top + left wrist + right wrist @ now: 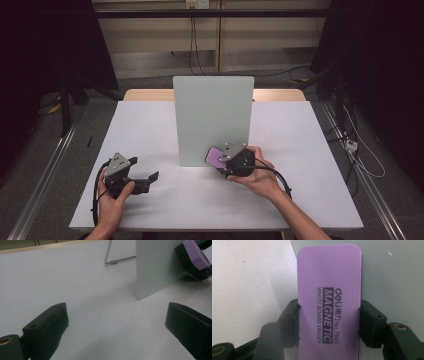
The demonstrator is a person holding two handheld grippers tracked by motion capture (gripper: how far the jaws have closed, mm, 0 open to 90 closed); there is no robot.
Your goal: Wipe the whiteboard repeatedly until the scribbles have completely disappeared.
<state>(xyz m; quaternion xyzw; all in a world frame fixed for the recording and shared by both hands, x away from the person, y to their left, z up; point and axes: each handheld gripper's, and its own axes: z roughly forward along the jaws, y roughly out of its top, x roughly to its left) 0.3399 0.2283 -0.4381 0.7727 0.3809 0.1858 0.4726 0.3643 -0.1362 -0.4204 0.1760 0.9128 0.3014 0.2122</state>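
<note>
A pale green whiteboard (212, 120) stands upright on a wire stand in the middle of the white table (150, 125). My right gripper (222, 159) is shut on a purple magnetic whiteboard eraser (216, 156), pressing its sides between the two jaws. The eraser (329, 307) lies against the board's lower right part (392, 277). My left gripper (146, 172) rests low at the front left, open with nothing between its jaws. From the left gripper view (117, 332) the board's edge (152, 267) and the eraser (195, 255) sit ahead to the right.
The board's wire stand (113, 261) reaches back behind it. A wooden strip (145, 94) runs along the table's far edge. Cables (360, 150) lie on the floor at the right, and metal rails (45, 170) flank the table.
</note>
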